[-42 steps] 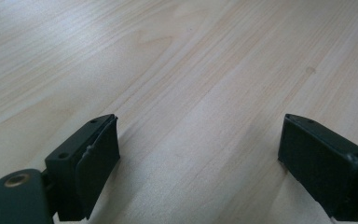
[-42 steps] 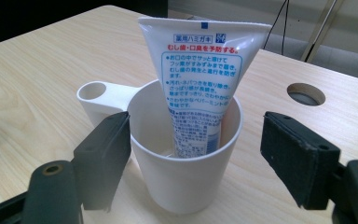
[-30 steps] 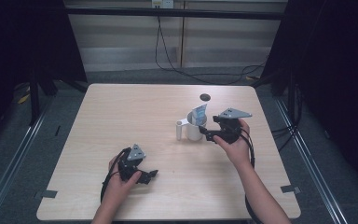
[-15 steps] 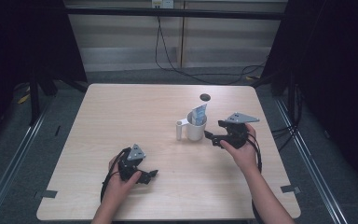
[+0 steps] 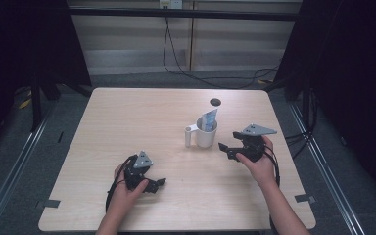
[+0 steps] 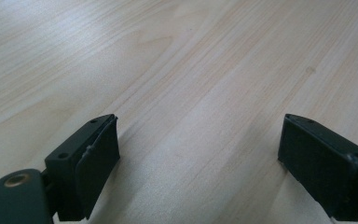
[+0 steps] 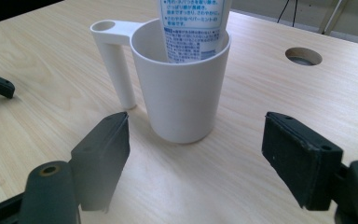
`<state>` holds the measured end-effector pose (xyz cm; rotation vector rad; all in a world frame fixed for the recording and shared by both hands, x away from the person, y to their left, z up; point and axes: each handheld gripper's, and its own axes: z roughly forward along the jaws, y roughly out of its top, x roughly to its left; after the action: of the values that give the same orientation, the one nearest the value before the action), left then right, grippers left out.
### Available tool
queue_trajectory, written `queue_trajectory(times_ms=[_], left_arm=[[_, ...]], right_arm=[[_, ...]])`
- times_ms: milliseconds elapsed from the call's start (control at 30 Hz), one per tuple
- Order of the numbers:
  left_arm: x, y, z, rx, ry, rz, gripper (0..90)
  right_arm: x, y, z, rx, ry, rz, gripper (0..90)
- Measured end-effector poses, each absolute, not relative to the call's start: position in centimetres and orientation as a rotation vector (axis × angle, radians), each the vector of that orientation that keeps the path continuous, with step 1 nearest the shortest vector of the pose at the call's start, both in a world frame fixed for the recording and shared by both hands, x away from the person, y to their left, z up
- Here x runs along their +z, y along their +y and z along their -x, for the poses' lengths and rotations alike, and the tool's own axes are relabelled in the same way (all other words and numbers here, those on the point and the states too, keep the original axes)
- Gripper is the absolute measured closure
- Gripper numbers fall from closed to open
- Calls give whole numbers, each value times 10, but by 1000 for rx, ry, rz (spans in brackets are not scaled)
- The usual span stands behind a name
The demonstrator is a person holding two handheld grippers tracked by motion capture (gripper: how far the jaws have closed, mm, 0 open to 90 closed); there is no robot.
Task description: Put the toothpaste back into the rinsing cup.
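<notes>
Step in hand: the toothpaste tube (image 7: 193, 28) stands upright inside the white cup (image 7: 179, 88), so the placing looks done and the right gripper (image 7: 196, 158) sits just clear of the cup.
Right gripper: jaws wide apart, nothing between the pads; the cup stands straight ahead of it, near but not touching.
Left gripper (image 6: 198, 163): jaws apart over bare wood, resting low on the bench (image 5: 127, 122), well apart from the cup.
Cup from the right gripper: its handle (image 7: 116, 60) juts to the far left of the body; the tube leans on the far rim.
Next move: probably a clean retreat toward the person, or, if the cup must be shifted, a wide level approach around its body.
Around: a round hole (image 7: 303, 56) in the bench lies beyond the cup to the right.
In the way: nothing between gripper and cup; a nudge could tip the tube.
</notes>
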<state>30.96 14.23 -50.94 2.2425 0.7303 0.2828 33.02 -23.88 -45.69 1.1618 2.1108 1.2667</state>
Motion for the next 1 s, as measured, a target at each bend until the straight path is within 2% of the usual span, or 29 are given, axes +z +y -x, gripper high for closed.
queue_trajectory(times_ms=[1000], left_arm=[[-509,142,-310,282,730,-2242,120]], right_arm=[[-480,-268,-307,1240,2171,-1206,230]])
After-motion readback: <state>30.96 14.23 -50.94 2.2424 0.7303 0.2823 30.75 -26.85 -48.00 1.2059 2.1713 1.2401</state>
